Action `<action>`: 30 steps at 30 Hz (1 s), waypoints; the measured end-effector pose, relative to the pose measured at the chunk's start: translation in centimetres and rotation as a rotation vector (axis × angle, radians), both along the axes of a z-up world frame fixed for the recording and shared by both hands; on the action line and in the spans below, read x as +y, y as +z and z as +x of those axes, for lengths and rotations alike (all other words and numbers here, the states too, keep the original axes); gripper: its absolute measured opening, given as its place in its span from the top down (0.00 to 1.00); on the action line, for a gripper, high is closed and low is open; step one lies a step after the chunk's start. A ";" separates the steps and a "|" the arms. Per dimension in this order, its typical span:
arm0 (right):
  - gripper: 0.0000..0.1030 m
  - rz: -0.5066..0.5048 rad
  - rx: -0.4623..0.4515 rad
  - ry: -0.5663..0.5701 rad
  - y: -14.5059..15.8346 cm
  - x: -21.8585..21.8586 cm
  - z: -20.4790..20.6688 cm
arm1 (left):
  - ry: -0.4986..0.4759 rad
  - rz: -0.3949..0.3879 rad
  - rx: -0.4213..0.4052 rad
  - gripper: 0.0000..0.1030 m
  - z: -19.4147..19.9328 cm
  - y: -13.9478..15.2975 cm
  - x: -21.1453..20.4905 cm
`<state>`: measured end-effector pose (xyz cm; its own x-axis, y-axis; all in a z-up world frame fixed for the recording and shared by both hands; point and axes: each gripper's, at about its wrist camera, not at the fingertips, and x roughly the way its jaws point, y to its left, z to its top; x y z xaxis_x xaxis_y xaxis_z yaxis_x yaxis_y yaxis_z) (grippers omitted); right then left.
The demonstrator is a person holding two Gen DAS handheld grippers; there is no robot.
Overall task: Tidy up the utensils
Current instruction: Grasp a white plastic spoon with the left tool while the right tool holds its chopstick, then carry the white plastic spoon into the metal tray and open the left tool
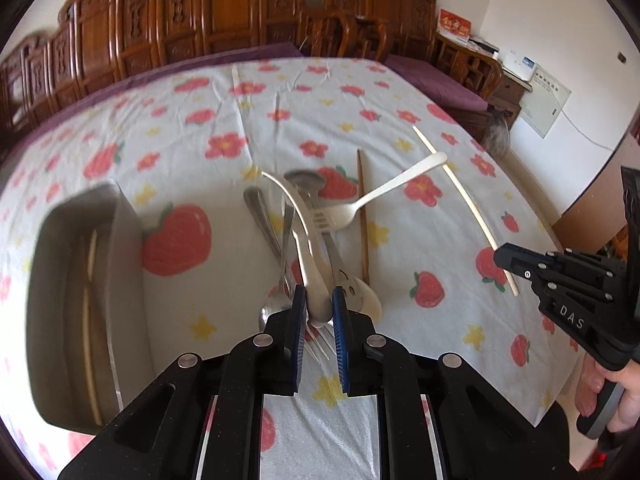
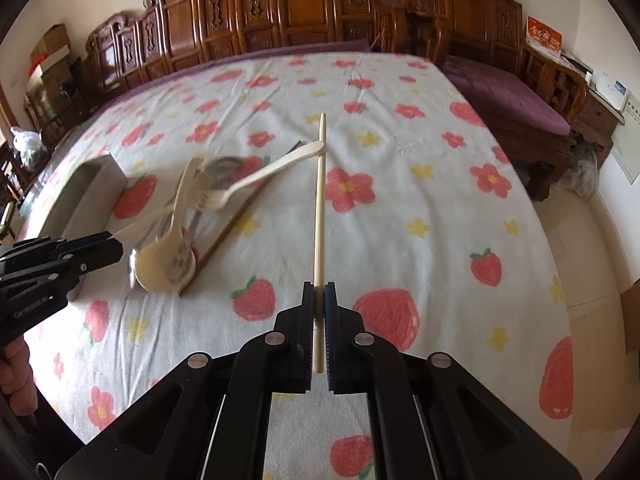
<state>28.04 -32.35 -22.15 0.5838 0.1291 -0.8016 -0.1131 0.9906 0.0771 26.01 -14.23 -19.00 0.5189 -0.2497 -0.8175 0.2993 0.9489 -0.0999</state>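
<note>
Left tool point(image 1: 319, 303): jaws nearly closed, pads clamped on the bowl end of a steel spoon point(image 1: 298, 216); its handle sticks up and away from the tool, clear of the pile. No earlier view to compare.

Right tool point(image 2: 319, 300): fully closed on a pale chopstick point(image 2: 319, 200), gripped near its lower end. The stick points away from the tool, and its far part crosses the handle tip of a white spoon point(image 2: 256, 178); contact can't be confirmed.

Container: grey rectangular tray point(image 1: 60, 280) at the left on the table point(image 1: 420, 240), beside the utensil pile. Inside it, one pale chopstick-like stick point(image 1: 91, 320) lies lengthwise, with a darker stick next to it. The rest of the tray is blurred, so I can't tell what else it holds.

Utensil pile point(image 1: 320, 224) is at the table centre, on the strawberry-and-flower cloth: overlapping steel spoons and a fork, the white spoon with its handle angled up to the right, and a pale ladle-type spoon with a face cutout. A brown chopstick point(image 1: 363, 216) lies along the right edge of the pile, under the white spoon.

A hand point(image 1: 612, 396) grips the right tool's handle, at the right edge of the left wrist view.
</note>
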 end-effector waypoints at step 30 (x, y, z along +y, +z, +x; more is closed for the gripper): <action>0.94 0.058 -0.083 0.109 3.1 3.9 -1.7 | 0.021 0.054 -0.193 0.95 -2.7 5.7 3.8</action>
<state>26.31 -28.46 -19.03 0.6280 0.2401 -0.7403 -0.2281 0.9662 0.1199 23.30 -10.40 -13.35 0.6721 -0.1955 -0.7142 0.2878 0.9577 0.0086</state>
